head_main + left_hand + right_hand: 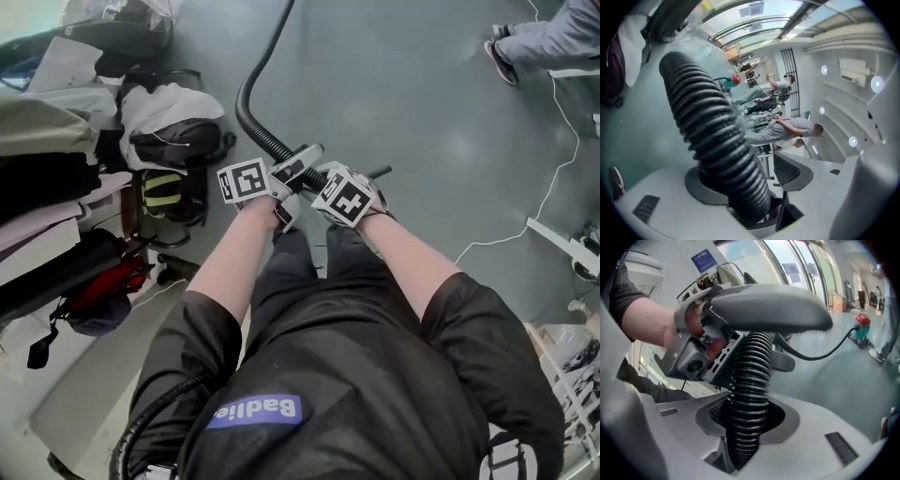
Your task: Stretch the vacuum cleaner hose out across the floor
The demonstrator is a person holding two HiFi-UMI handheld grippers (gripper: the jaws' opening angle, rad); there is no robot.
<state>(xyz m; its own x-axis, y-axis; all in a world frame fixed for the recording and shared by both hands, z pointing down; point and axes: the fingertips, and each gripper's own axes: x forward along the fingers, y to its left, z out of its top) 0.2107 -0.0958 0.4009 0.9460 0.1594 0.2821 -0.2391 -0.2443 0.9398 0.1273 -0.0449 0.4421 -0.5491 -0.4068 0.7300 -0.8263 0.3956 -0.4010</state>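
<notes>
Both tongs were held close together in front of the person, over the grey floor (422,122). The hose (242,105), black and ribbed, came up from the person's left side, passed through both tongs, then curved away across the floor toward the top of the head view. Left tongs (750,183): spread wide, with the hose (715,140) running between the pads. It lay against one pad, and a clear gap showed on the other side, so there was no pinch. Right tongs (747,420): closed on the hose (749,380), both pads snug against its ribs. In the right gripper view the left tongs sat just beyond on the same stretch of hose, one grey jaw arching over it, with the left hand (689,319) behind. Past them a thin dark line ran on over the floor toward a small red-topped object (862,326), too small to identify. A backpack (178,141) and stacked clothing (42,178) lay at the left of the head view. A thin white cable (553,178) trailed over the floor at the right. Another person's shoe (500,61) showed at the upper right, well apart from the hose.
</notes>
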